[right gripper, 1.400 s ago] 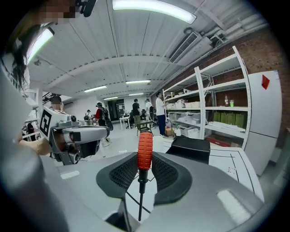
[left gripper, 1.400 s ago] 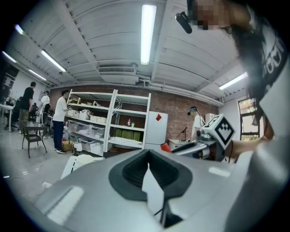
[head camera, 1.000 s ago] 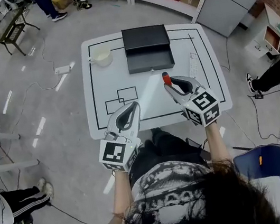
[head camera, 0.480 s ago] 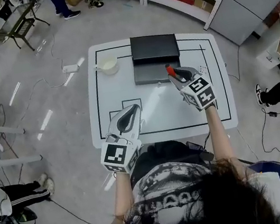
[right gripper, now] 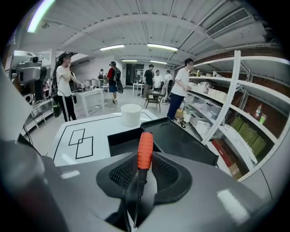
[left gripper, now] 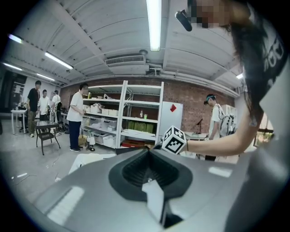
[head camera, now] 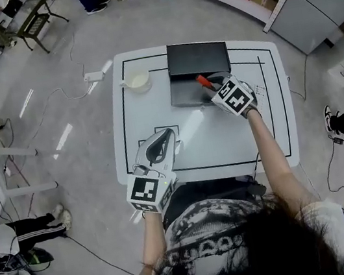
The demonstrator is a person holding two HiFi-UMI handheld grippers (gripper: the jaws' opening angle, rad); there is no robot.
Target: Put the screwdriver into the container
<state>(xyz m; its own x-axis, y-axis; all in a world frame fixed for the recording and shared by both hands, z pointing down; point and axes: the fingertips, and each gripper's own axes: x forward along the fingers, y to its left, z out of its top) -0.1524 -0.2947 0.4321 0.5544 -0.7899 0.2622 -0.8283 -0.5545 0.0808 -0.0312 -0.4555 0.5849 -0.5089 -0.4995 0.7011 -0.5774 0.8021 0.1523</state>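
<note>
The screwdriver (head camera: pixel 203 81) has an orange-red ribbed handle and a thin dark shaft. My right gripper (head camera: pixel 215 88) is shut on it, the handle (right gripper: pixel 145 152) sticking out forward past the jaws. It hovers over the front of the black container (head camera: pixel 185 90), an open box whose lid (head camera: pixel 198 59) lies flat behind it. In the right gripper view the container's open tray (right gripper: pixel 121 141) lies just below and left of the handle. My left gripper (head camera: pixel 166 132) stays near the table's front edge, shut and empty, its jaws (left gripper: pixel 148 150) meeting at a point.
A white cup (head camera: pixel 138 81) stands left of the container at the table's back. Black rectangle outlines (right gripper: pixel 81 141) mark the white table (head camera: pixel 272 142). A small flat strip (head camera: pixel 258 92) lies at the right. Shelves and several people stand around the table.
My right gripper has carried the screwdriver forward from the middle of the table to above the container's front. The left gripper has stayed where it was.
</note>
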